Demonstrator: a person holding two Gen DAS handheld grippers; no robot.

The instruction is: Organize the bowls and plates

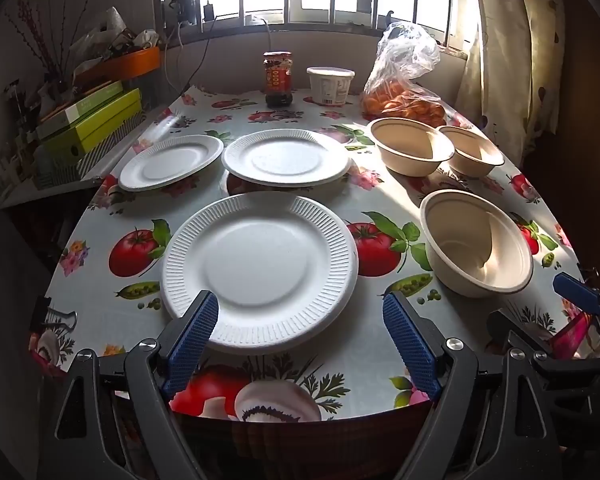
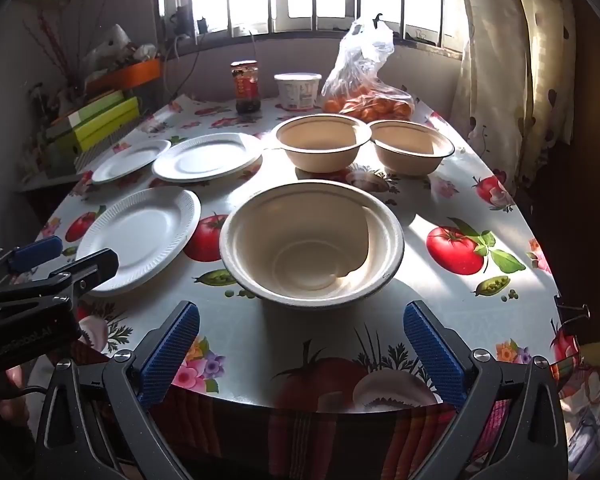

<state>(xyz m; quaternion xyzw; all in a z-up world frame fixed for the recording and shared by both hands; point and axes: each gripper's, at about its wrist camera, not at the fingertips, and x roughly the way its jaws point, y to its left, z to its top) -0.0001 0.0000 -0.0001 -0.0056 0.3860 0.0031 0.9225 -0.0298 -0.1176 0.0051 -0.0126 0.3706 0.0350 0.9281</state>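
Nothing had yet been gathered, to judge by the layout: three white ribbed foam plates lay singly and three beige paper bowls stood singly on the table with the tomato-print oilcloth (image 1: pixel 100 312), so this looked like the approach before a first pick. The left gripper (image 1: pixel 300 344) was released, its blue-padded jaws spread wide, hovering at the table's near edge with the nearest foam plate (image 1: pixel 260 272) just ahead and its left pad over the rim. The right gripper (image 2: pixel 300 354) was likewise spread and empty, facing the nearest beige bowl (image 2: pixel 312 240), which sat to the right of that plate. Beyond the plate lay the middle plate (image 1: pixel 286 156) and the far-left plate (image 1: pixel 171 162); two further bowls (image 2: pixel 324 142) (image 2: pixel 412 146) stood touching. The next move probably called for pinching a thin rim and stacking like on like. Only the right wrist view showed the left gripper from outside.
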